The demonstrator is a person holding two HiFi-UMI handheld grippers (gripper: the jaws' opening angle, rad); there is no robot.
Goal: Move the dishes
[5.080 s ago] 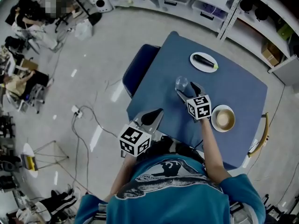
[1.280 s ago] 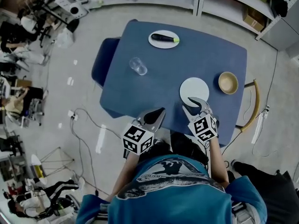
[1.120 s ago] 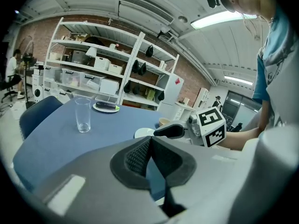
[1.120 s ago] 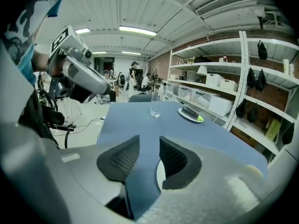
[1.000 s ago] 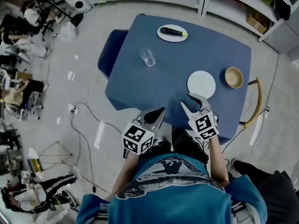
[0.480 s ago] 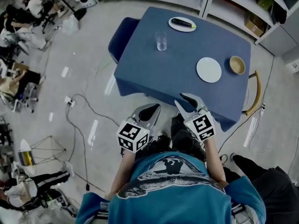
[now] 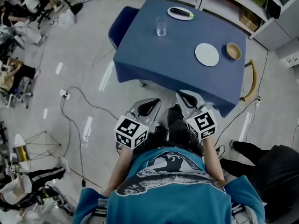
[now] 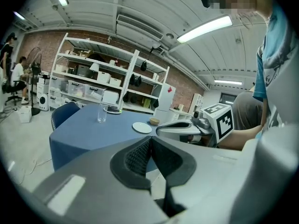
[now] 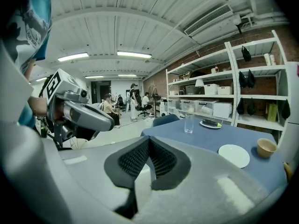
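Note:
On the blue table (image 7: 173,55) lie an empty white plate (image 7: 207,54), a tan bowl (image 7: 233,51), a clear glass (image 7: 161,26) and a far white plate holding a dark eggplant (image 7: 181,13). Both grippers hover off the table, near my body over the floor. My left gripper (image 7: 145,108) is shut and empty; its own view shows the pads meeting at the tip (image 8: 150,139). The right gripper (image 7: 189,98) is also shut on nothing (image 9: 148,138). In the right gripper view the white plate (image 9: 234,155) and the bowl (image 9: 266,147) lie ahead to the right.
A blue chair (image 7: 122,24) stands at the table's left side and a wooden chair (image 7: 252,80) at its right. Cables (image 7: 79,106) run over the floor on the left. Shelves line the back wall. A person in dark clothes (image 7: 275,171) is at the lower right.
I have backed away from the table. The right gripper drew back from the white plate, over the table's near edge, and its jaws closed. The left gripper stayed shut.

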